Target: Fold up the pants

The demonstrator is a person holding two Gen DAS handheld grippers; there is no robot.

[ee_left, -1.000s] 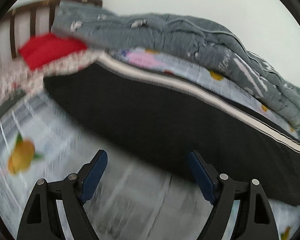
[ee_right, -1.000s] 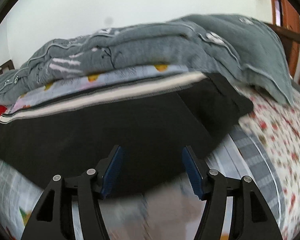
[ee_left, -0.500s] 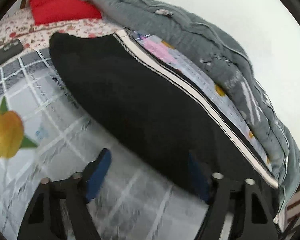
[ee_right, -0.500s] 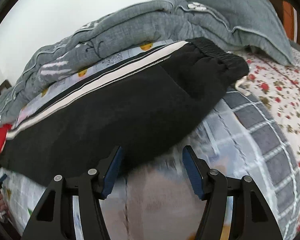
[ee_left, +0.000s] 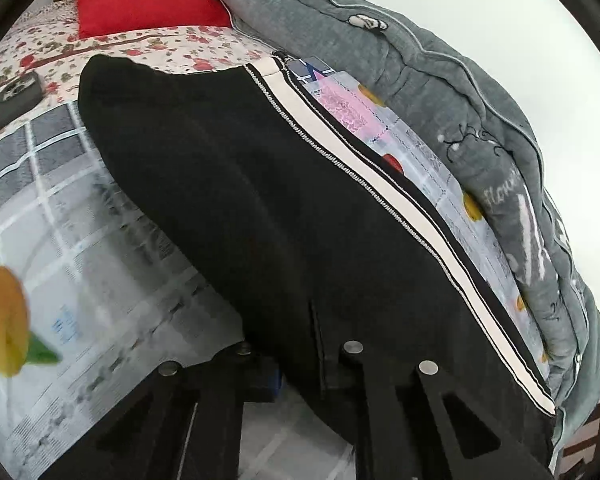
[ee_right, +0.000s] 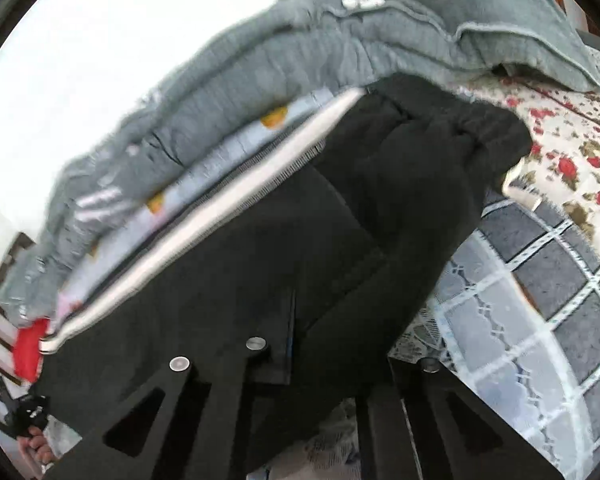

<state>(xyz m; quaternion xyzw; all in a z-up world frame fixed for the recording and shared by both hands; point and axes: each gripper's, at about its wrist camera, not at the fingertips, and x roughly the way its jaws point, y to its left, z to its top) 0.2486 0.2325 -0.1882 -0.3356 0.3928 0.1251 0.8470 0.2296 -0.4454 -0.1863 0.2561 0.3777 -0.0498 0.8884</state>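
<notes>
Where cloth bunches between the jaws:
Pants (ee_left: 260, 208): black, soft knit, white side stripe with stitched edging; lying flat on bed ahead of both jaws.
Left gripper (ee_left: 300, 376): clamped on near hem.
Right gripper (ee_right: 296, 344): pinching near edge.
Quilt (ee_left: 440, 80): grey, padded, beyond the jaws.
Sheet (ee_right: 540, 300): checked, lace-patterned, under the jaws.

Matt black knit pants (ee_left: 260, 208) — quilted grey cloth duvet (ee_left: 440, 92) behind.
</notes>
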